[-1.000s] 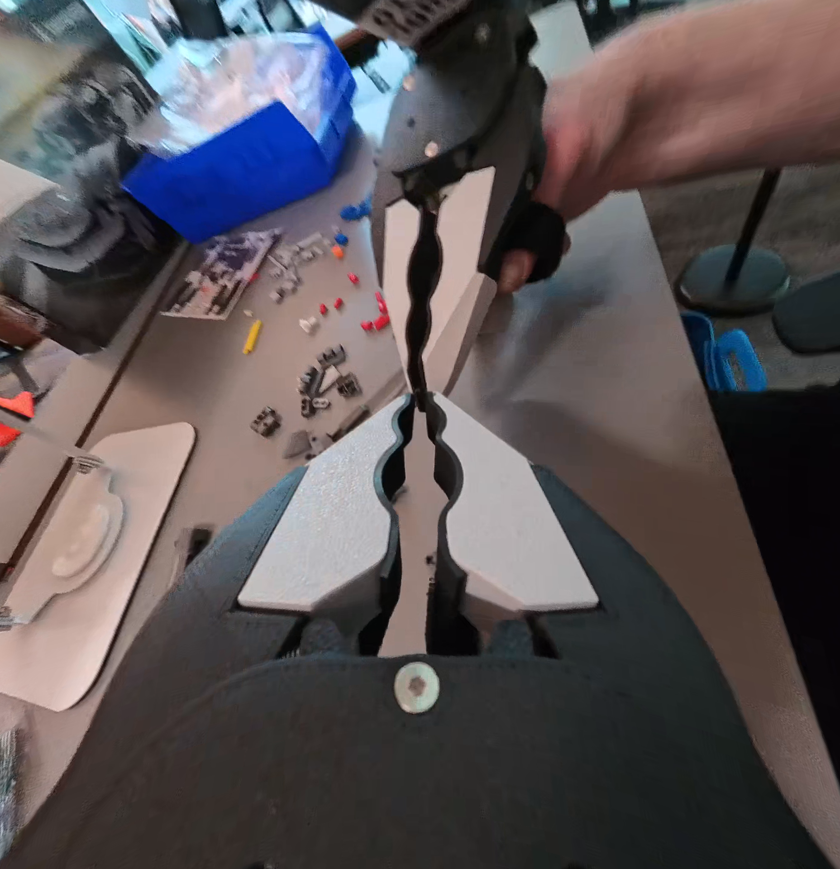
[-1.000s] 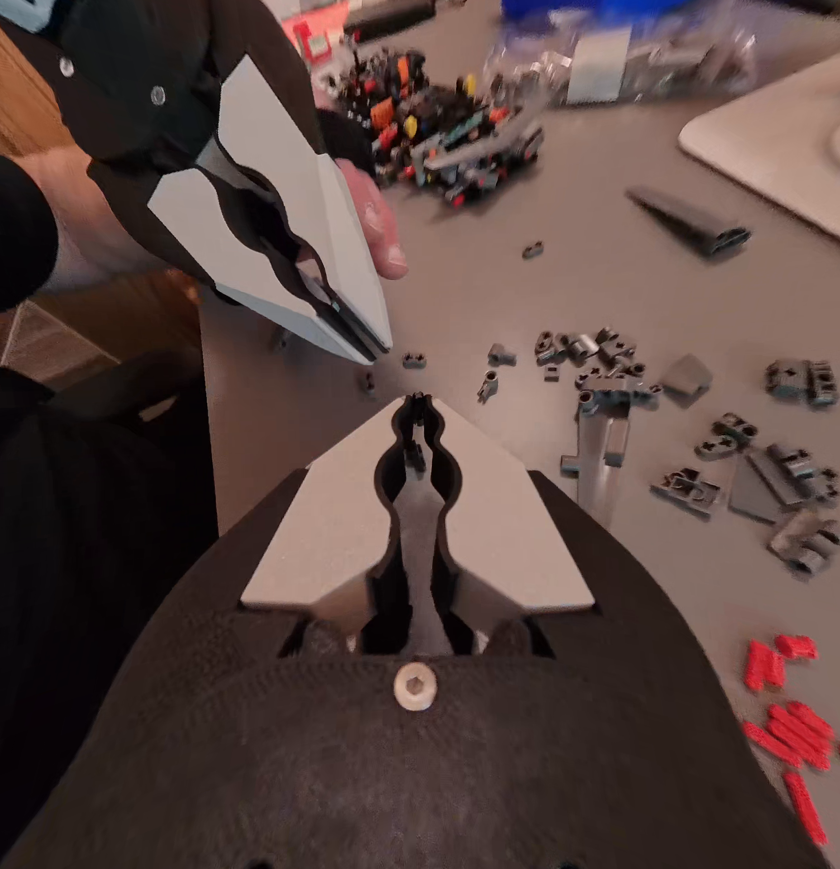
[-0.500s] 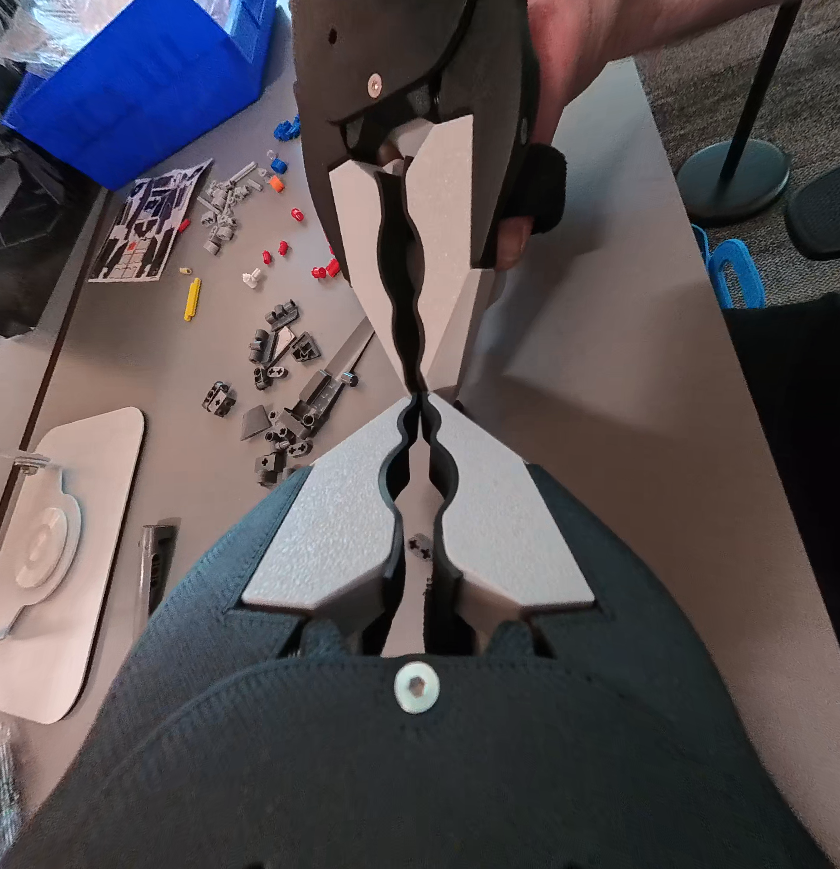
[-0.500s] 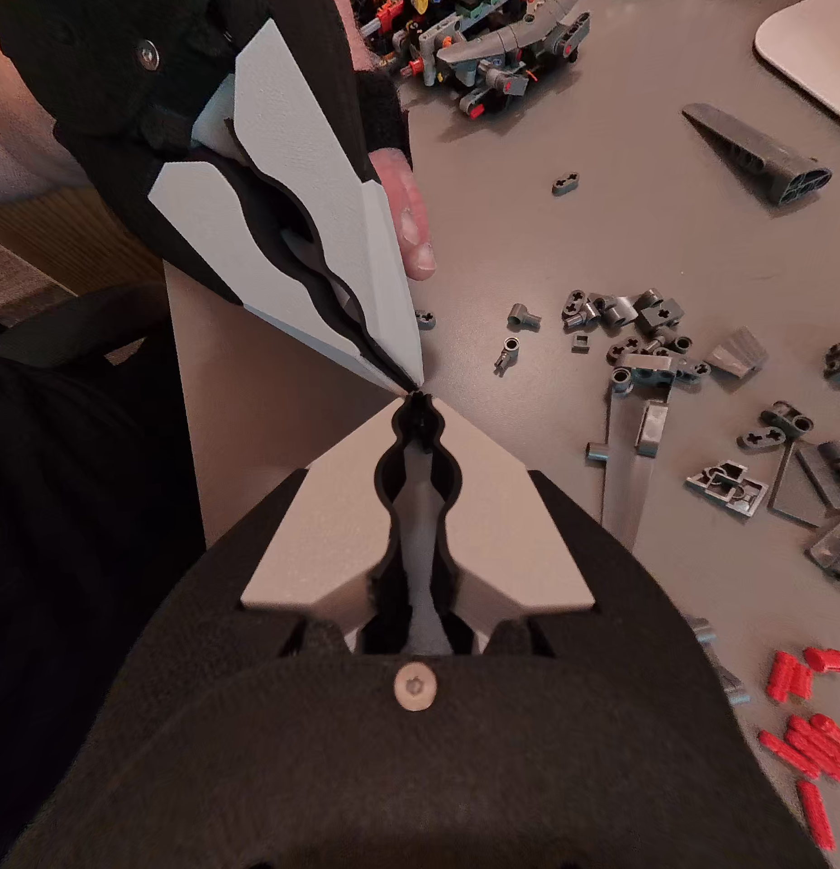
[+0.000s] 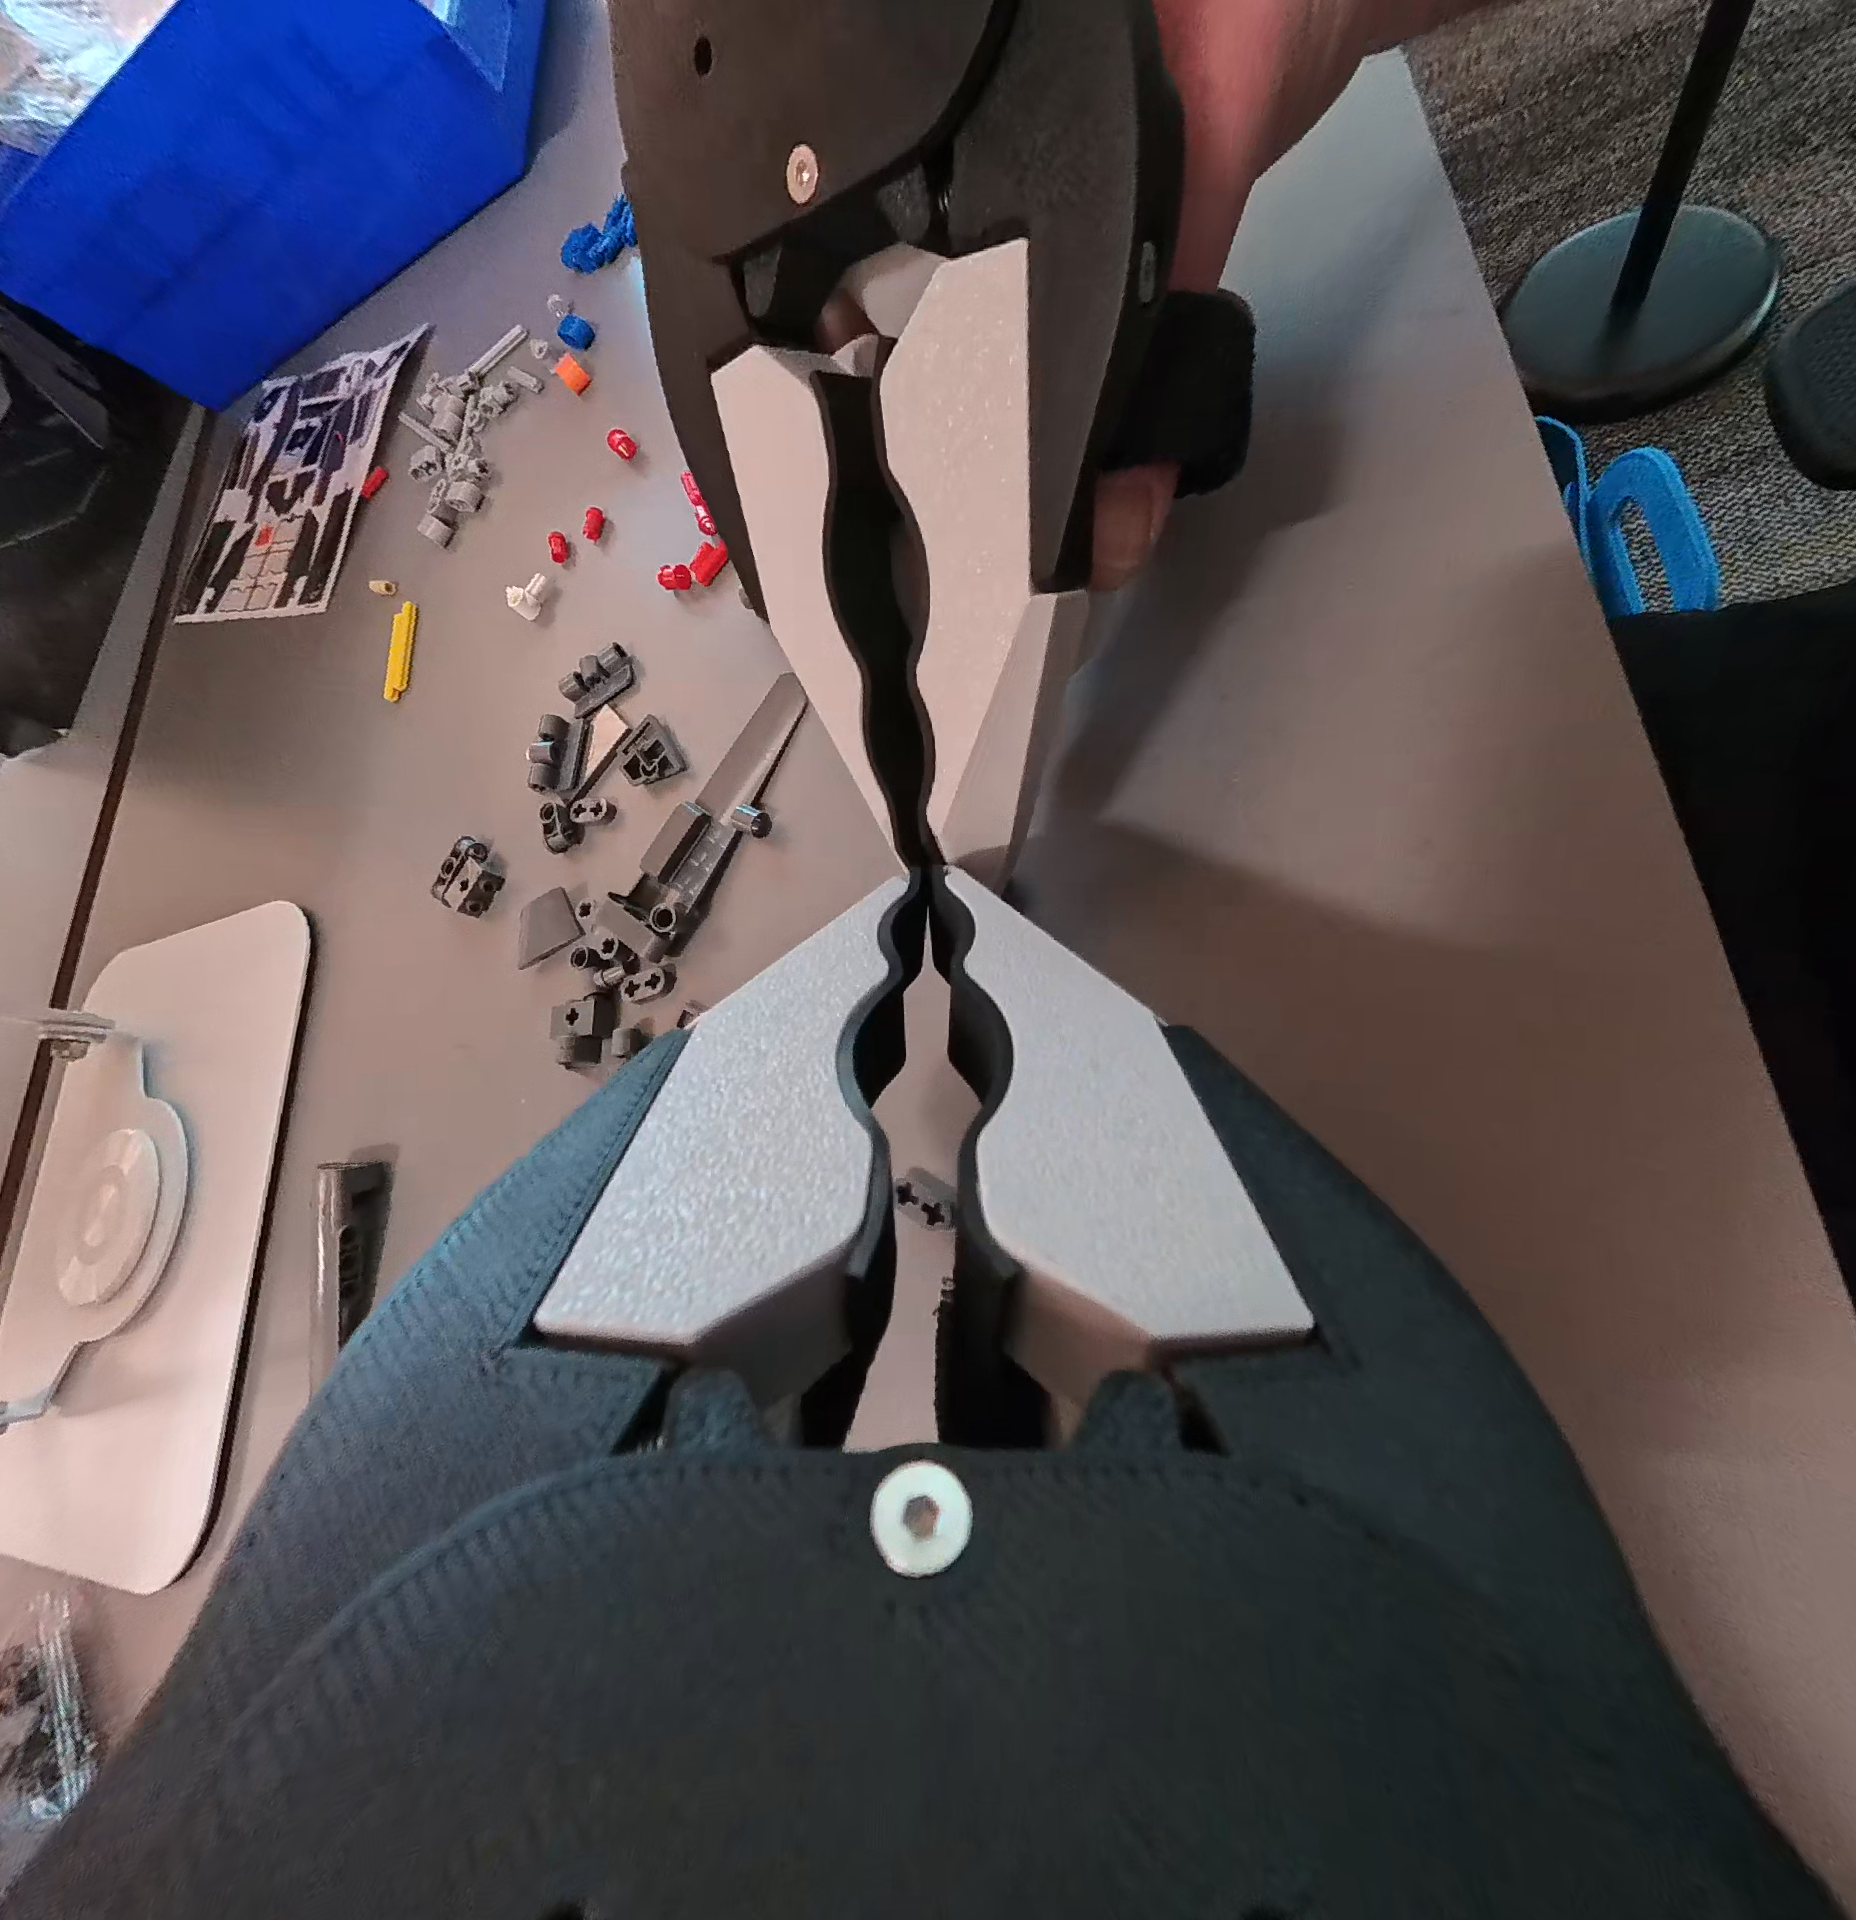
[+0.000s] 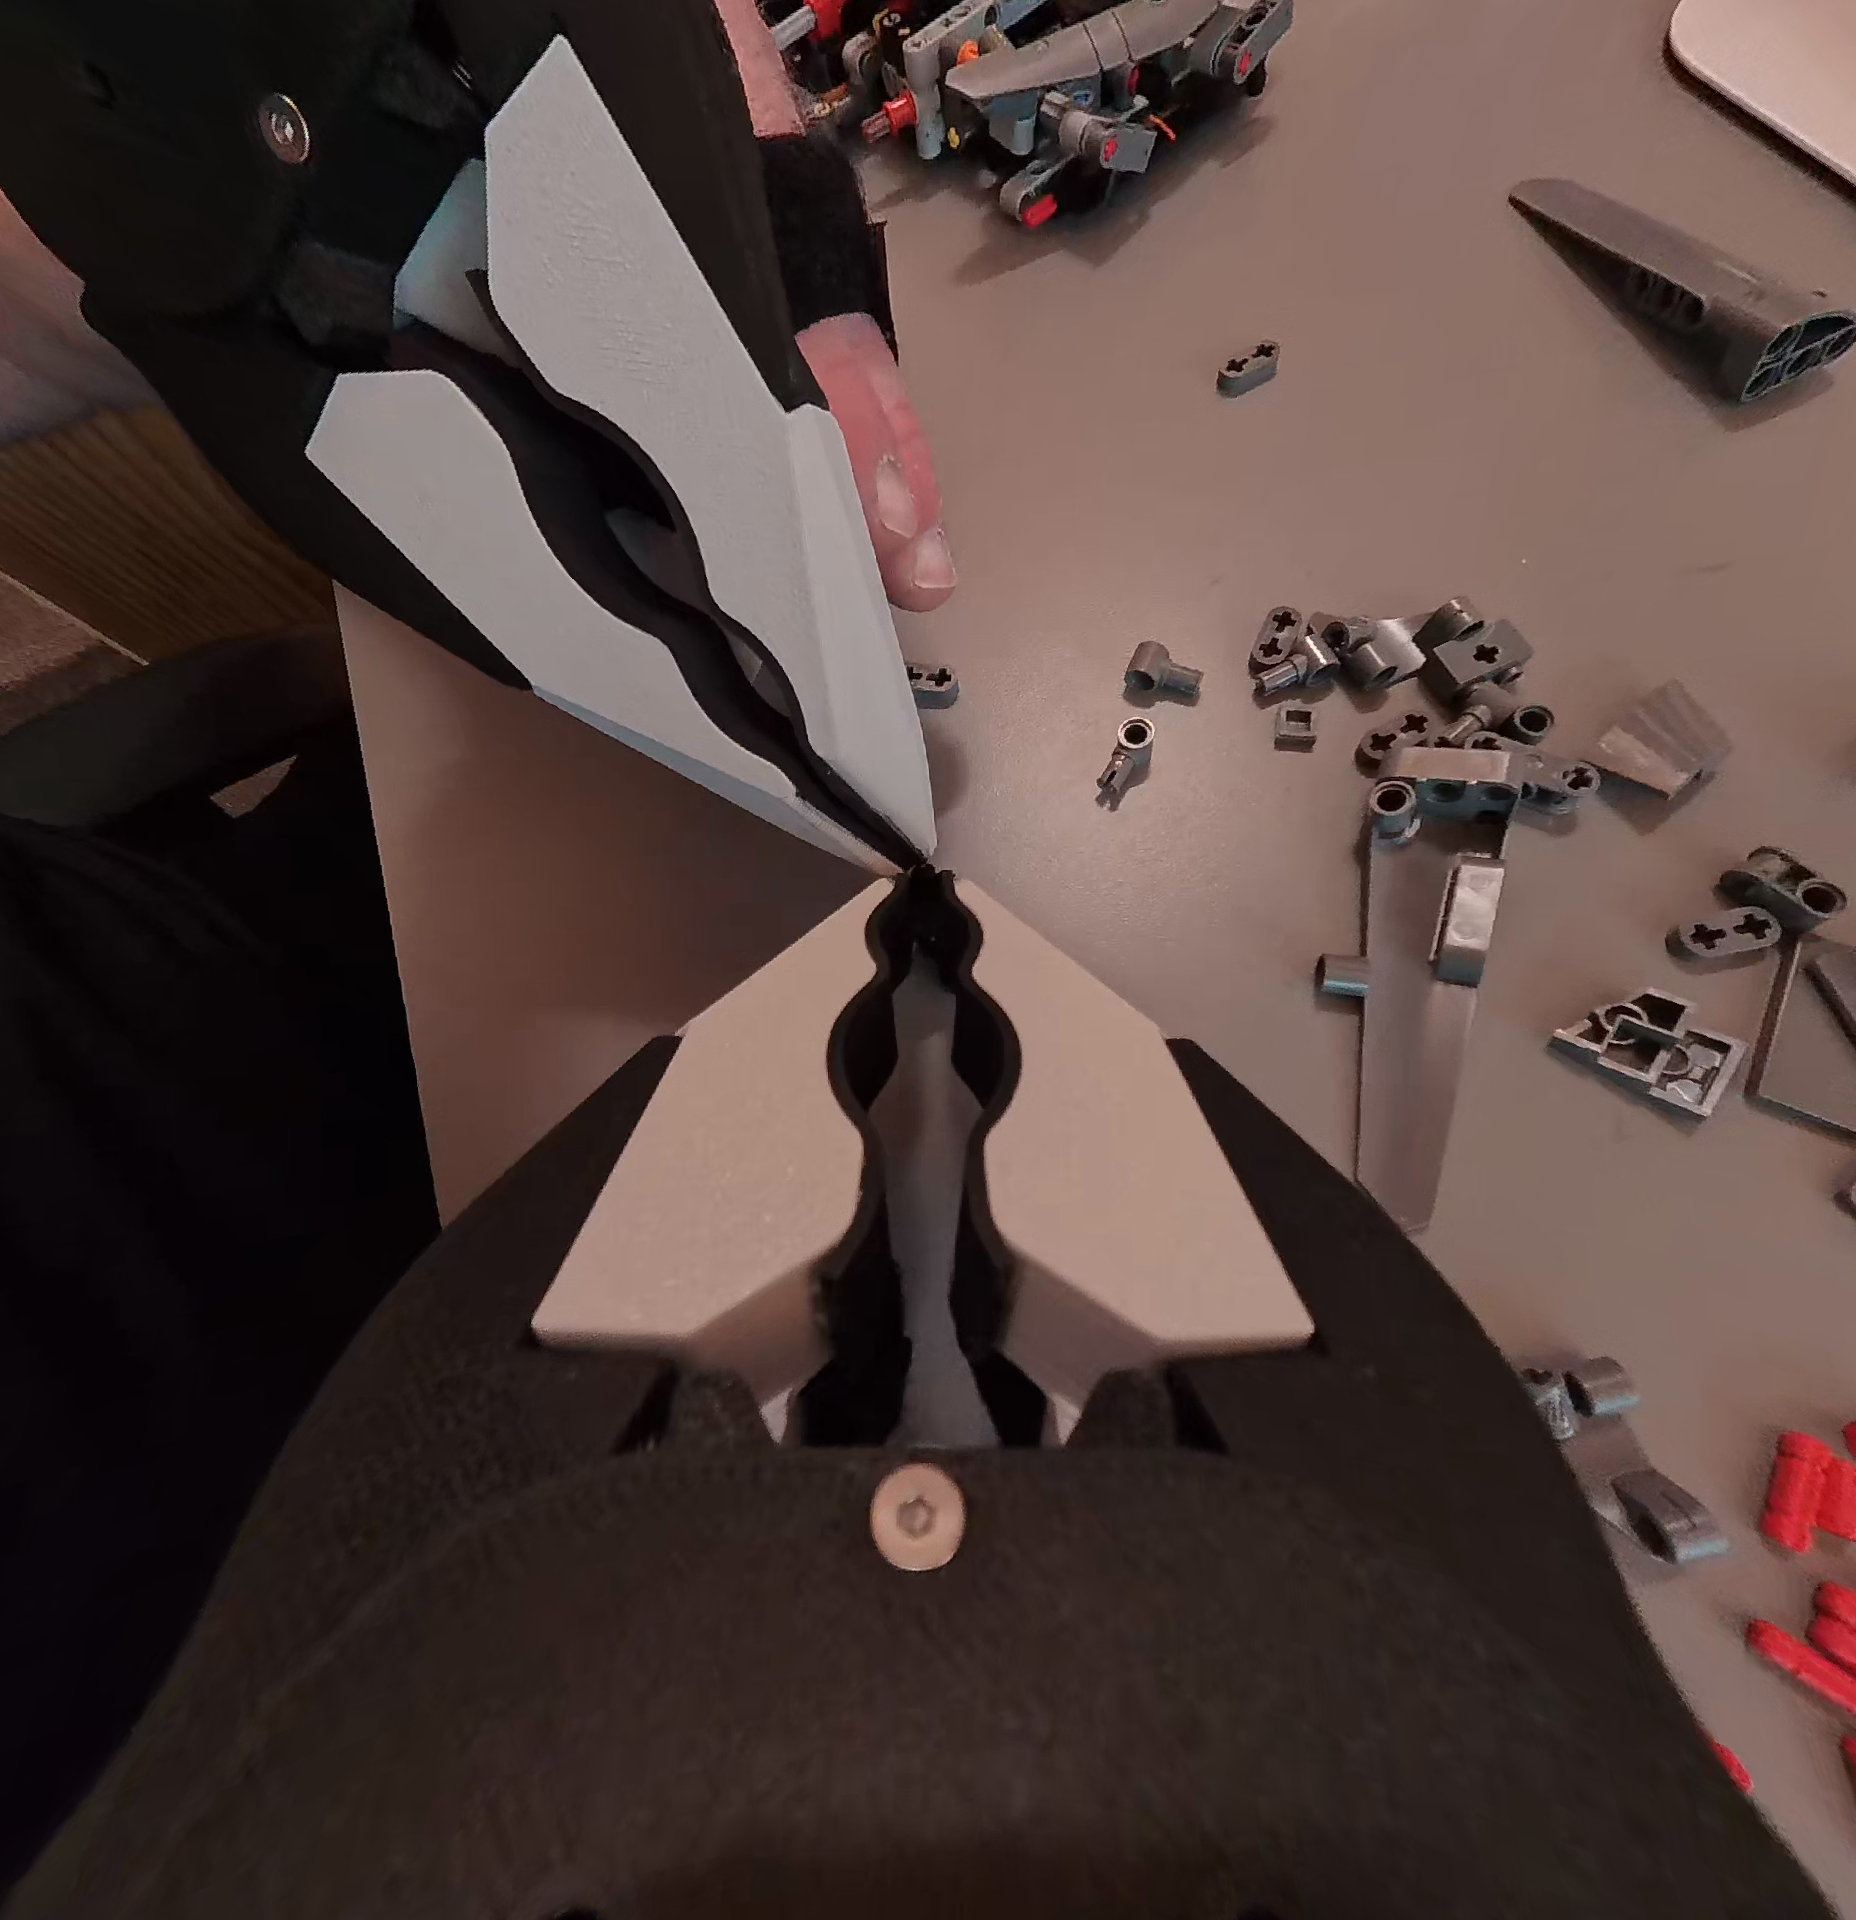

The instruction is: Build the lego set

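Note:
My left gripper (image 5: 924, 896) is shut, its dark pads meeting at the tip. My right gripper (image 6: 926, 894) is shut too. The two point at each other and meet tip to tip above the grey table (image 5: 1267, 935). The right gripper shows in the left wrist view (image 5: 919, 847), coming down from the top. The left gripper shows in the right wrist view (image 6: 903, 842), coming from the upper left. A hand (image 6: 893, 468) grips each tool. I see no piece clearly between either pair of pads. Loose grey pieces (image 5: 602, 935) lie to the left of the tips.
A long grey panel (image 6: 1412, 1039), red pins (image 6: 1828, 1621), a dark wedge piece (image 6: 1693, 281) and a partly built model (image 6: 1069, 94) lie on the table. A blue bin (image 5: 259, 177), a sticker sheet (image 5: 290, 488) and a white board (image 5: 124, 1195) stand left. The table edge (image 5: 1589, 831) runs on the right.
The two grippers have drawn together until their tips touch. The left pads have closed the last small gap. The blur of a second ago is gone.

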Action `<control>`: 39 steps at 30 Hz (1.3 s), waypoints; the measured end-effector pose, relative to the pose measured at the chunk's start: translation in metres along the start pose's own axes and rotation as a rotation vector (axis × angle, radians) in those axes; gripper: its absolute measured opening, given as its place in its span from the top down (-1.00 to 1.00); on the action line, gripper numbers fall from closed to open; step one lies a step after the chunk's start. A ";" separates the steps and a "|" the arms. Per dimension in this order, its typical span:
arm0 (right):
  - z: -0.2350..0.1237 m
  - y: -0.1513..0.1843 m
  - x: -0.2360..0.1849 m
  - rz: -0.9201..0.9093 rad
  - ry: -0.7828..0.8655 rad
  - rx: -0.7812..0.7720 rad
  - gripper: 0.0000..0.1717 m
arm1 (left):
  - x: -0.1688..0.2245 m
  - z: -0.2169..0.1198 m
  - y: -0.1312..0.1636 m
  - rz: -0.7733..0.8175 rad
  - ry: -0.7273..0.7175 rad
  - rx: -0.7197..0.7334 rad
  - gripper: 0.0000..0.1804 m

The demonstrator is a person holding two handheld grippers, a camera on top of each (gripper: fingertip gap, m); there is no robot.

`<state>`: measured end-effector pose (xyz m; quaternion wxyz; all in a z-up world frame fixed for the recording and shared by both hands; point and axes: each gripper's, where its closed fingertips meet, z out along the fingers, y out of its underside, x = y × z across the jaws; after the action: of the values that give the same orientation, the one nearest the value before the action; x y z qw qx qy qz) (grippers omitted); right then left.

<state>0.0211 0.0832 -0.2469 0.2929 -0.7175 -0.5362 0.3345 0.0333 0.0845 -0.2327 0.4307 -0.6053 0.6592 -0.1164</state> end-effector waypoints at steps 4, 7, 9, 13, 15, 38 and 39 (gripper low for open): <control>0.000 0.000 0.000 -0.005 -0.006 0.014 0.99 | 0.000 0.001 0.000 0.002 -0.002 0.001 1.00; -0.001 0.001 0.000 -0.041 0.009 0.016 1.00 | 0.001 0.001 -0.001 0.006 0.001 0.006 1.00; -0.001 0.001 0.000 -0.069 0.018 0.017 1.00 | 0.001 0.001 -0.001 0.019 -0.002 0.006 1.00; -0.001 0.002 0.000 -0.115 0.029 0.016 1.00 | 0.002 0.001 -0.002 0.048 -0.016 0.000 1.00; -0.001 0.002 -0.001 -0.135 0.036 0.017 1.00 | 0.003 0.001 -0.002 0.049 -0.016 0.004 1.00; -0.004 0.000 0.000 -0.135 0.004 0.031 1.00 | 0.001 0.001 -0.005 0.056 -0.038 0.018 1.00; -0.004 0.000 0.001 -0.129 0.002 0.031 1.00 | 0.001 0.001 -0.005 0.053 -0.035 0.020 1.00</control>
<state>0.0245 0.0837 -0.2448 0.3253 -0.6773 -0.5757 0.3226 0.0378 0.0828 -0.2300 0.4513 -0.5852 0.6661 -0.1008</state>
